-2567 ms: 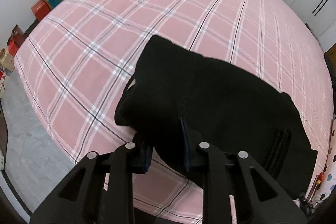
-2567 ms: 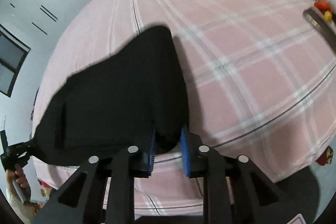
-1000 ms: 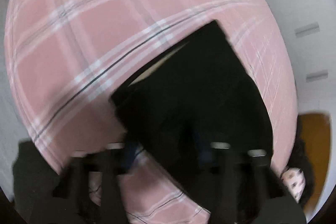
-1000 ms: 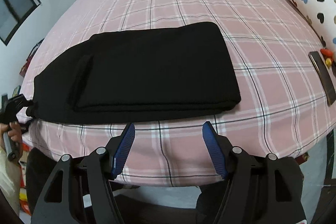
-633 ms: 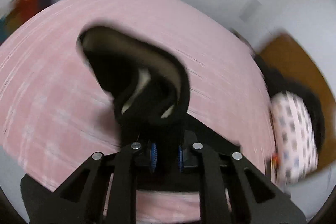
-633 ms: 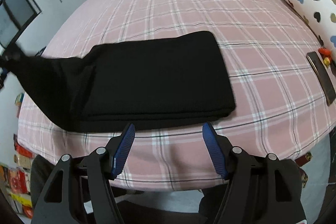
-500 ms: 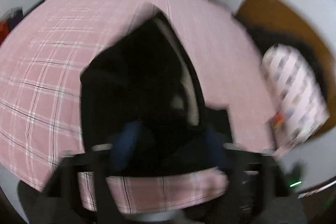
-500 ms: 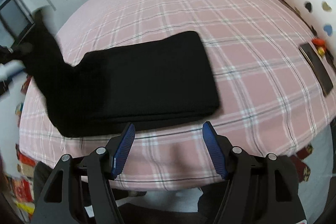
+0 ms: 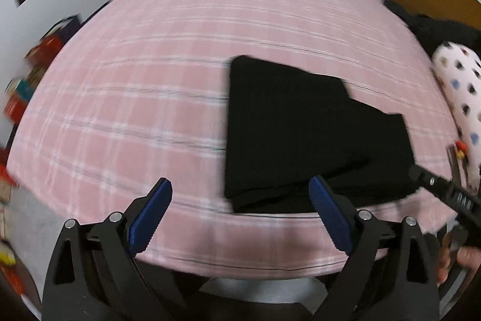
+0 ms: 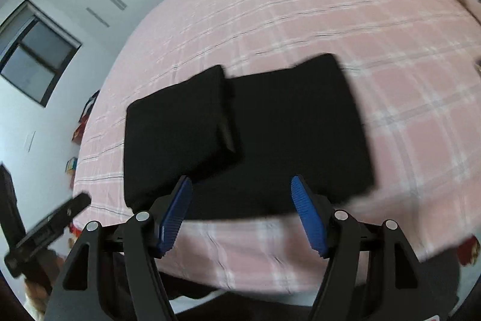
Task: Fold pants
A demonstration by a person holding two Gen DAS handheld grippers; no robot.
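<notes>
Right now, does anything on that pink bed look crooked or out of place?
Slightly. The black pants lie folded on the bed, but the flap folded over their left part sits askew, its edge slanting and covering only about half. Both grippers are open and clear of it.

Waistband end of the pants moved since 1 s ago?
Yes. The left end of the pants has been folded rightward over the middle, off the bed's left edge in the right wrist view.

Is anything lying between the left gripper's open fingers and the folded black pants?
No. In the left wrist view, only bare pink plaid bedsheet separates the left gripper from the pants.
</notes>
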